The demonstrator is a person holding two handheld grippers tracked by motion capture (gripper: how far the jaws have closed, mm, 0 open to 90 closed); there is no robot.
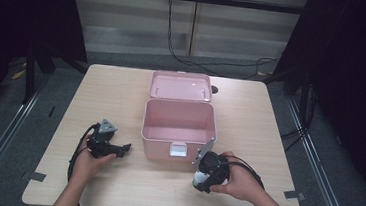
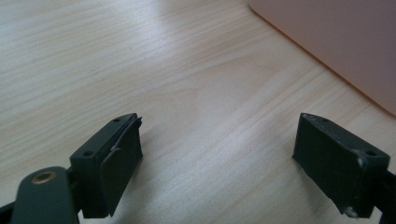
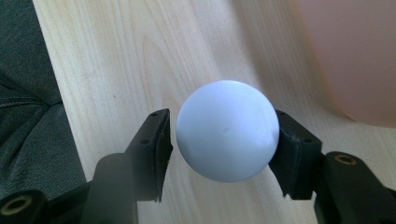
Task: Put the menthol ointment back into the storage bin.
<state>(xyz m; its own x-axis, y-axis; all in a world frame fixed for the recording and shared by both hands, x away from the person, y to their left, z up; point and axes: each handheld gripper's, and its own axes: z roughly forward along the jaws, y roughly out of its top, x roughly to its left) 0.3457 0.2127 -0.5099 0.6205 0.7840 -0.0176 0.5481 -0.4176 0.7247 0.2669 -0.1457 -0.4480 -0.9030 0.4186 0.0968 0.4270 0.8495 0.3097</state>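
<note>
Jaws of right gripper (image 3: 222, 135) pinch (seemingly firmly) a white ball (image 3: 227, 130).

A lab-like recording booth: a pale wood bench (image 1: 121, 97) sits on grey carpet, black curtains (image 1: 23, 14) at 9 and 3 o'clock, cables (image 1: 209, 62) trailing at 12.

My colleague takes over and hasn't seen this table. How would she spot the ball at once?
Find the open pink box mid-table. Near its front right corner, the right gripper pinches a white ball between its black jaws. It is the only round, white item there.
</note>
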